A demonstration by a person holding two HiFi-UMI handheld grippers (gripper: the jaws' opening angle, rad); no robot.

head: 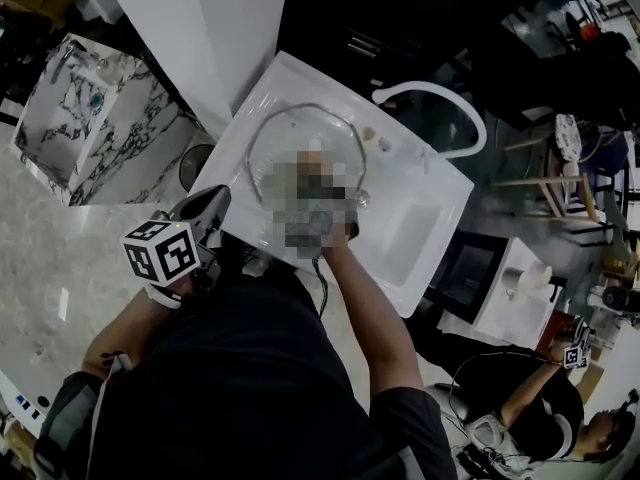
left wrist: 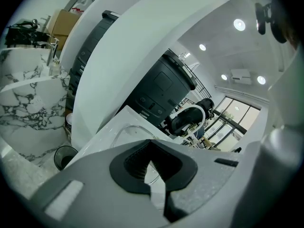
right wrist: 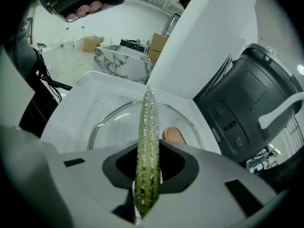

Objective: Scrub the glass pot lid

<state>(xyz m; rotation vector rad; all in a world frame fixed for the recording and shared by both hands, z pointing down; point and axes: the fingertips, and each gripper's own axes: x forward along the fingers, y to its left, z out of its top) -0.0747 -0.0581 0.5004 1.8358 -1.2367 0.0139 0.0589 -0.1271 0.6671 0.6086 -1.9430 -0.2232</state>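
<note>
Scrubbing step: sponge (right wrist: 146, 146) clamped in right tool (right wrist: 147, 191), lid (right wrist: 114, 122) just ahead. Left tool (left wrist: 155, 177) apparently pinched on rim. Next: sponge to be pressed onto glass.

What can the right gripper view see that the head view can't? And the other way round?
Only the right gripper view: the green pad pinched edge-on in the right gripper, and the lid's brown knob. The head view has a blur patch there.
Only the head view: the left gripper at the sink's edge, and a person sitting at lower right.
Both: the glass lid in the white sink, and the marble counter.
</note>
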